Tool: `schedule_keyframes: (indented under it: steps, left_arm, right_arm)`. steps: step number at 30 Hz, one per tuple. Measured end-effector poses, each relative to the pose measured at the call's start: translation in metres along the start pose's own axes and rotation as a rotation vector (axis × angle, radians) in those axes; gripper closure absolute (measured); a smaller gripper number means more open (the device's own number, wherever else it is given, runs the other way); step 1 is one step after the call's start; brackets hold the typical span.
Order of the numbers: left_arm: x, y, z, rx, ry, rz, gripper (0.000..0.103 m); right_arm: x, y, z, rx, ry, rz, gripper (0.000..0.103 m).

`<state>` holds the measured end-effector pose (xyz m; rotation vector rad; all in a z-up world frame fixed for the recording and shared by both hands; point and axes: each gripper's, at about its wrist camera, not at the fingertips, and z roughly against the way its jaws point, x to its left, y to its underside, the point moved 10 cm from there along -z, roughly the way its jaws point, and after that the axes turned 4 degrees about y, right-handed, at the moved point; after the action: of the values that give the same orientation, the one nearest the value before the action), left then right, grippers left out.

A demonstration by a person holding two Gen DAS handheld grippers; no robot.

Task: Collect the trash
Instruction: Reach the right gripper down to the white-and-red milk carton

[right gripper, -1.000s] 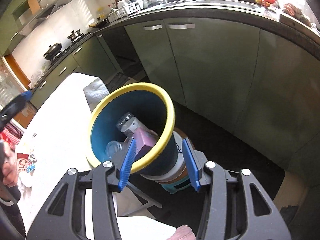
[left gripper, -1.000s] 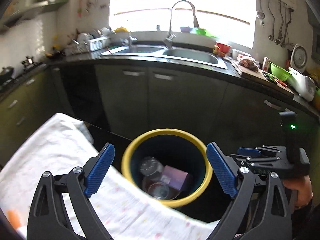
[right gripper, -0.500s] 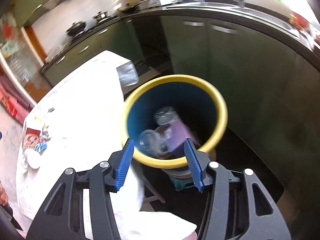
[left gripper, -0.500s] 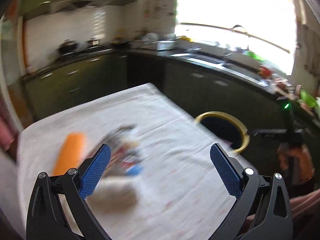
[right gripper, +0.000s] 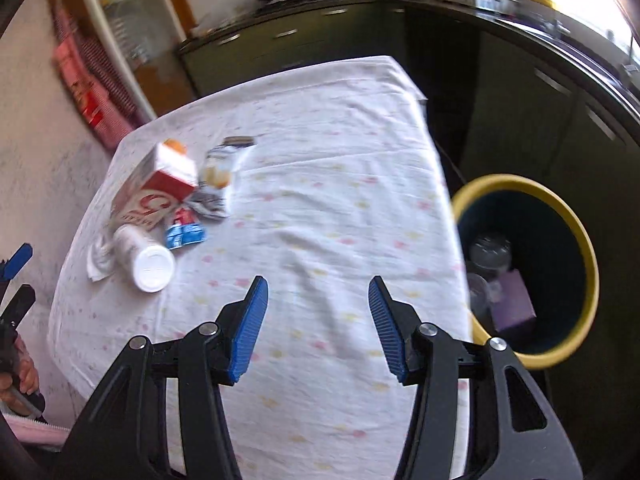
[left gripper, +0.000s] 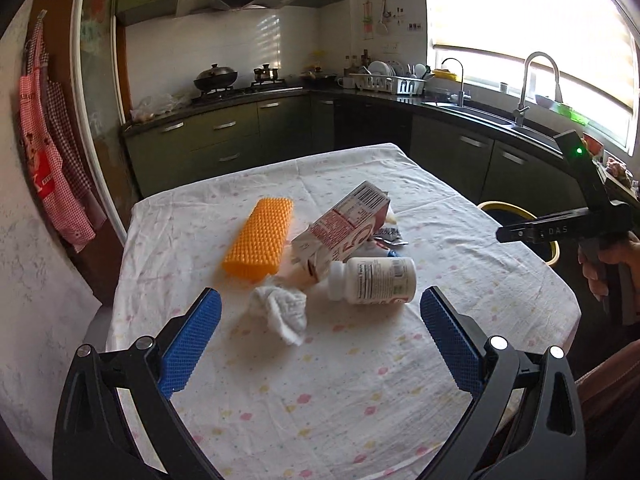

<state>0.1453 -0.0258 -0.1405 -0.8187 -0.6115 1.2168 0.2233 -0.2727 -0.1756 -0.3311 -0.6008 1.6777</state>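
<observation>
Trash lies on the white-clothed table (left gripper: 360, 400): a red-and-white carton (left gripper: 344, 228), a white pill bottle (left gripper: 372, 280) on its side, a crumpled tissue (left gripper: 280, 310), small wrappers (left gripper: 386, 234) and an orange spiky pad (left gripper: 258, 236). My left gripper (left gripper: 320, 296) hangs open wide just short of the bottle and tissue, holding nothing. My right gripper (right gripper: 317, 282) is open and empty over bare cloth. The carton (right gripper: 152, 196), bottle (right gripper: 144, 254) and wrappers (right gripper: 186, 232) lie to its far left. A yellow-rimmed bin (right gripper: 576, 216) at its right holds clear bottles (right gripper: 490, 248) and a purple box (right gripper: 514, 300).
The bin's rim (left gripper: 504, 206) shows just past the table's right edge. Dark green kitchen cabinets (left gripper: 224, 136) with a stove and sink run behind it. A person's hand holds the right gripper's handle (left gripper: 600, 264) at the right. Aprons (left gripper: 52, 168) hang on the left wall.
Both views have swung left from the bin to the table. The left gripper now faces the trash pile. The bin has slid to the right edge of the right wrist view.
</observation>
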Motion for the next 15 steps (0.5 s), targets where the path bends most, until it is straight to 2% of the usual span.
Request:
schedule_keyframes:
  steps: [9,12,15]
  left_arm:
    - [0.026,0.01,-0.002,0.006,-0.015,0.047,0.005]
    - [0.036,0.015,-0.004,0.014,-0.024,0.068,0.005]
    - [0.042,0.018,-0.006,0.019,-0.034,0.078,0.005]
  right_arm:
    - [0.091,-0.032,-0.014,0.033,-0.054,0.291,0.052]
    - [0.113,-0.046,-0.017,0.03,-0.033,0.459,0.046]
    - [0.134,-0.056,-0.021,-0.004,0.008,0.716,0.043]
